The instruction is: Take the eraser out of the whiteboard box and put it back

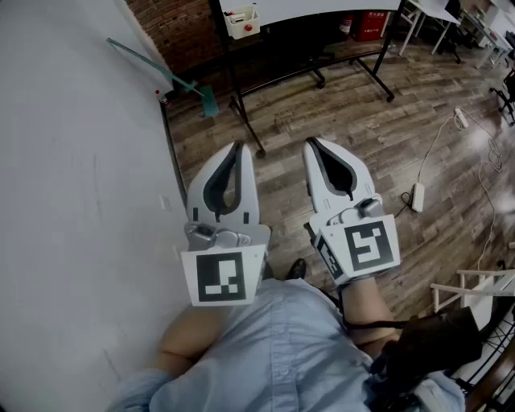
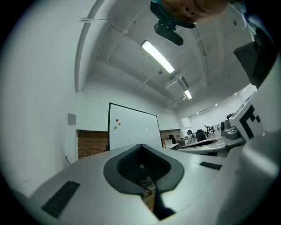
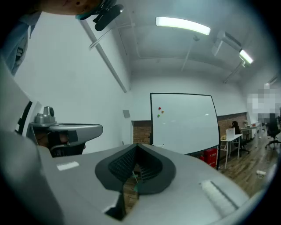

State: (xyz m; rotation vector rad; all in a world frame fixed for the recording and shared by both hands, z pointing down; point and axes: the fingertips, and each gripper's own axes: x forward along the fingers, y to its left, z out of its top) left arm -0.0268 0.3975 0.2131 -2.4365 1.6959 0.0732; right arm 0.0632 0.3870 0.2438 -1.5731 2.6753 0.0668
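Seemingly the eraser sits in the small white open-topped whiteboard box (image 1: 241, 22), which hangs at the lower edge of the large white whiteboard on a black stand (image 3: 184, 123) across the room. At this range the box shows only pale contents with a red dab, so the eraser itself cannot be picked out. It is well apart from both tools. The left white hand-held gripper (image 1: 236, 148) and the right white hand-held gripper (image 1: 312, 143) are held side by side, low before the person's body, over the brown wood-plank floor (image 1: 362, 113), each with its jaws together and nothing between them. That reads as a resting carry before any approach: the box is not yet reached
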